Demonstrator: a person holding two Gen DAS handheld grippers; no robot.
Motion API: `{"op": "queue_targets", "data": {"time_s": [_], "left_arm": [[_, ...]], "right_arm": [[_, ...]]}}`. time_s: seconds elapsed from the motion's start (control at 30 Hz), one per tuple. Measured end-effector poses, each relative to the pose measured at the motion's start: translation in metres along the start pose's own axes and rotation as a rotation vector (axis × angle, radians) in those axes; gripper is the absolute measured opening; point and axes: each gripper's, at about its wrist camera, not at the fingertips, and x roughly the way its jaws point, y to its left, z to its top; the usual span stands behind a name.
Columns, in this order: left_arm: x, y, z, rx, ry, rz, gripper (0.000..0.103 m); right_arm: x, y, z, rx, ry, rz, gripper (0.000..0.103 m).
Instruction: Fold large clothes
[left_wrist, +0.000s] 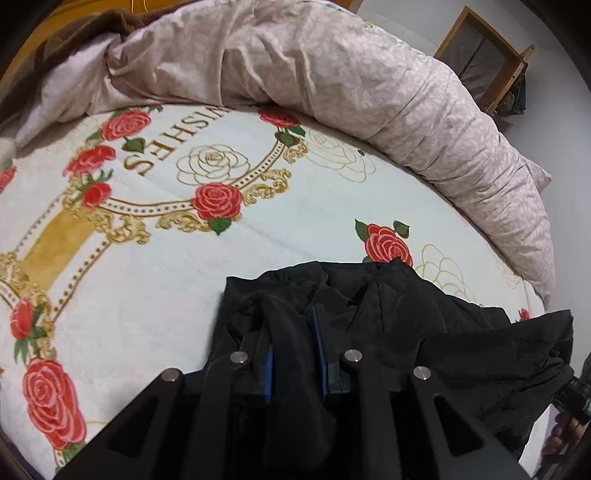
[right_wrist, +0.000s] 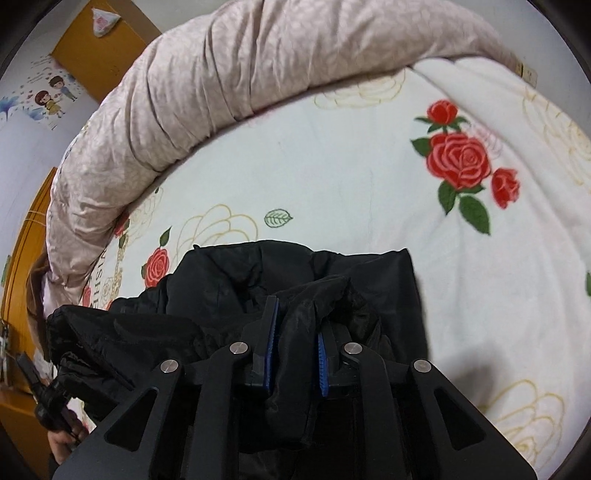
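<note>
Black garment: lay bunched on the rose blanket, near side of the rolled quilt; I had left gripper and right gripper each clamped on fabric; step: laying down a fold; next, release and smooth

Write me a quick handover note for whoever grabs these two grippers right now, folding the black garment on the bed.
Left gripper: black garment bunched between its blue pads, which look loosely closed on the cloth.
Right gripper: the same, a fold of the garment between its pads.
The garment hangs between the two grippers, its far edge lying on the rose blanket. A rolled pink quilt lies along the far side of the bed.
Done: the garment is gripped at both ends and brought over the blanket.
Left: lay it flat, fold it, smooth it. How many folds are already in I cannot tell.
</note>
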Motion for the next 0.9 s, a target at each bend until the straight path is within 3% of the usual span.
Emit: {"op": "queue_targets", "data": {"time_s": [0.07, 0.1, 0.17, 0.2, 0.27, 0.37, 0.47, 0.6, 0.73, 0.8, 0.83, 0.87, 0.9], "left_arm": [[-0.002, 0.000, 0.004, -0.001, 0.011, -0.018, 0.026], [-0.006, 0.000, 0.006, 0.001, 0.008, -0.032, 0.028], [-0.015, 0.000, 0.010, 0.001, -0.017, -0.078, 0.049], [-0.021, 0.000, 0.011, 0.000, -0.035, -0.109, 0.056], [-0.035, 0.000, 0.016, 0.001, -0.093, -0.123, 0.079], [-0.050, 0.002, 0.025, 0.003, -0.161, -0.141, 0.082], [-0.049, 0.005, 0.029, 0.012, -0.146, -0.139, 0.083], [-0.032, 0.006, 0.023, 0.058, -0.083, -0.130, 0.083], [0.018, -0.003, 0.027, 0.122, 0.071, -0.128, 0.083], [0.033, -0.004, 0.030, 0.126, 0.091, -0.122, 0.074], [0.035, -0.005, 0.032, 0.122, 0.081, -0.124, 0.067], [0.033, -0.007, 0.033, 0.122, 0.047, -0.108, 0.059], [0.031, -0.009, 0.034, 0.128, 0.011, -0.092, 0.054]], "right_arm": [[-0.003, -0.001, 0.003, 0.009, 0.008, 0.027, 0.023], [-0.006, -0.001, 0.005, 0.011, 0.008, 0.047, 0.030], [-0.018, -0.002, 0.009, 0.028, -0.004, 0.140, 0.050], [-0.024, -0.003, 0.011, 0.039, -0.014, 0.184, 0.066], [-0.037, -0.004, 0.015, 0.043, -0.051, 0.233, 0.072], [-0.056, -0.002, 0.017, 0.005, -0.142, 0.249, 0.073], [-0.056, 0.001, 0.012, -0.041, -0.164, 0.235, 0.073], [-0.037, 0.000, 0.004, -0.105, -0.114, 0.214, 0.073], [0.004, -0.004, 0.018, -0.149, -0.011, 0.213, 0.073], [0.019, -0.004, 0.024, -0.151, 0.031, 0.193, 0.073], [0.022, -0.004, 0.028, -0.156, 0.032, 0.169, 0.064], [0.020, -0.002, 0.030, -0.163, 0.008, 0.133, 0.048], [0.018, -0.001, 0.032, -0.170, -0.011, 0.082, 0.011]]}}
